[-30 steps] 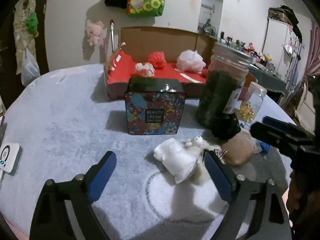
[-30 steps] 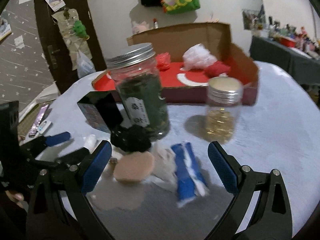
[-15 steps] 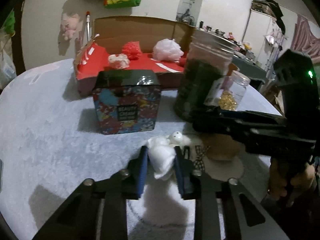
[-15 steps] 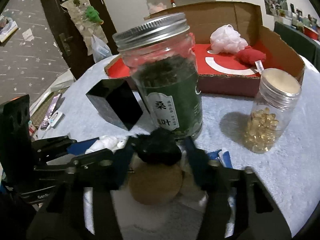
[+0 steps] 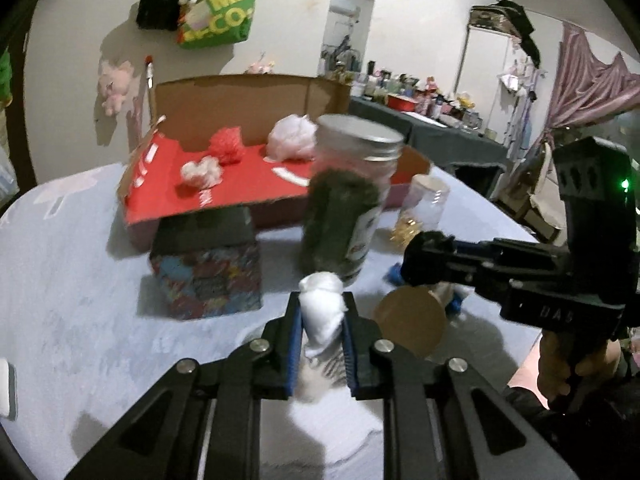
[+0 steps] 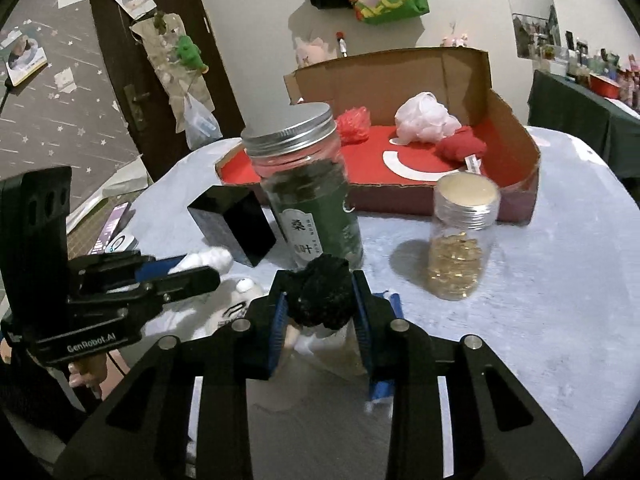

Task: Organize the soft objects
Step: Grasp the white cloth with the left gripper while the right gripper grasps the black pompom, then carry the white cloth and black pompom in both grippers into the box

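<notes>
My left gripper (image 5: pixel 322 300) is shut on a white cottony wad (image 5: pixel 320 320) and holds it a little above the grey table; the right wrist view shows this gripper (image 6: pixel 200 268) from the side. The jaws of my right gripper (image 6: pixel 319 280) are closing, and their pads press on a black fuzzy ball (image 6: pixel 324 304). A tan round pad (image 5: pixel 412 326) hangs below that ball. Behind stands a red-lined cardboard box (image 5: pixel 248 184) holding a red mesh puff (image 5: pixel 228 146), a white puff (image 5: pixel 290 140) and a red cloth (image 6: pixel 460 148).
A tall jar of green leaves (image 6: pixel 308 192) stands just ahead of both grippers. A small jar of yellow capsules (image 6: pixel 460 236) is to its right, a patterned tin (image 5: pixel 208 276) to its left. A white plush toy (image 6: pixel 240 300) and a blue-white roll (image 6: pixel 384 388) lie below the grippers.
Both grippers went from wide open to shut, the left on the white wad, the right on the black ball. The left has risen with its wad and the tan pad now hangs off the table.
</notes>
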